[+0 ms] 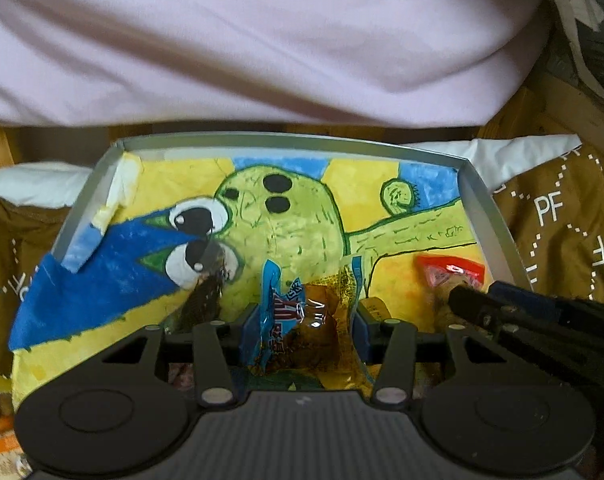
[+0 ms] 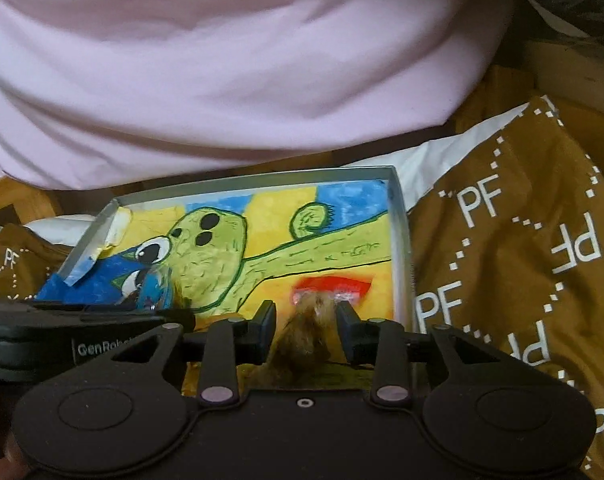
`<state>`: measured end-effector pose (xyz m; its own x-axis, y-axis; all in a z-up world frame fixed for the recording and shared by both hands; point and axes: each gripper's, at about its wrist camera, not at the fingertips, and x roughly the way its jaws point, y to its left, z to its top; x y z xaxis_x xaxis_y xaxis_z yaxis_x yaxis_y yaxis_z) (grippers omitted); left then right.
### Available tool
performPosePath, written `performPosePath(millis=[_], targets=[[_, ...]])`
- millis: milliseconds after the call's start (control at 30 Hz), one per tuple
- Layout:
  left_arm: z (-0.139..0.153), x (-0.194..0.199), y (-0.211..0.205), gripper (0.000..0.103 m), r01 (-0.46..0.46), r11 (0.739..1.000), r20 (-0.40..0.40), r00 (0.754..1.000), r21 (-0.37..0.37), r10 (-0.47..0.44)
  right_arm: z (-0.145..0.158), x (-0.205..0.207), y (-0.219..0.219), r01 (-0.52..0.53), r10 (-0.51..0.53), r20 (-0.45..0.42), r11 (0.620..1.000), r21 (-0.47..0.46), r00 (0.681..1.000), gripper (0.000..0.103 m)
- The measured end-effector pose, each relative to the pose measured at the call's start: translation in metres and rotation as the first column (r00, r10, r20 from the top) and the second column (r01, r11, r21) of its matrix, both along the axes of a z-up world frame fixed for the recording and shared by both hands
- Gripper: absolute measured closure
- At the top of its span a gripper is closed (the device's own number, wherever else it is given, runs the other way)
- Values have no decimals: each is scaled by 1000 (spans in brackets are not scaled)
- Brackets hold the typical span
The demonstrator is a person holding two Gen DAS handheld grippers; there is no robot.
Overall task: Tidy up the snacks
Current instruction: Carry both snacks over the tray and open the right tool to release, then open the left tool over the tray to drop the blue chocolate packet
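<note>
L gripper (image 1: 306, 320) over near edge of tray (image 1: 478, 196). Blue snack (image 1: 276, 312) and amber snack (image 1: 334, 316) both sit between its fingers; pads look close against the wrappers, but can't tell if it's clamping or just straddling.

R gripper (image 2: 305, 322) at tray's right side. Jaws apart, straddling red snack (image 2: 326, 300) w/ gap each side, wrapper blurred, not gripped. Looks to rest on the drawing (image 2: 222, 256) lining the tray floor.

Dark snack (image 1: 204, 300) lies left of L gripper, on the drawing.

Judgement: step = placing snacks into tray, partly done.

To do well:
- L: get fully inside the rim before letting go, low over the floor so the two packs don't slide.
- Drawing's left corner is curled up, loose; avoid snagging it.
- R: back out straight, don't drag the red pack.
- Grippers near each other; move one at a time.
</note>
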<state>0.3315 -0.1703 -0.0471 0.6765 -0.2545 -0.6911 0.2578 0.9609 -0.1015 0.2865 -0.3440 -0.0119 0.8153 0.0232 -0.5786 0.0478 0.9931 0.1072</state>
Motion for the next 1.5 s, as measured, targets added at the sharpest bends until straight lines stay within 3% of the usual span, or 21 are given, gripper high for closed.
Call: performPosePath(millis=[367, 500, 667, 967, 1233, 1500], targets=[[10, -8, 11, 30, -36, 999, 3, 999, -26, 36, 29, -15, -6, 3, 1, 110, 999, -35, 994, 25], [25, -21, 22, 16, -72, 996, 64, 995, -47, 75, 46, -27, -3, 4, 5, 166, 999, -52, 986, 19], [50, -37, 37, 5, -111, 991, 117, 986, -76, 120, 63, -46, -7, 11, -6, 230, 1000, -19, 973, 8], [91, -85, 61, 0, -130, 982, 257, 953, -140, 162, 90, -90, -7, -47, 50, 330, 999, -15, 943, 1], [111, -142, 78, 0, -131, 982, 377, 909, -138, 175, 105, -138, 7, -65, 85, 418, 996, -63, 905, 1], [116, -197, 101, 0, -129, 982, 422, 889, -139, 177, 112, -194, 33, -93, 134, 474, 990, -109, 870, 1]])
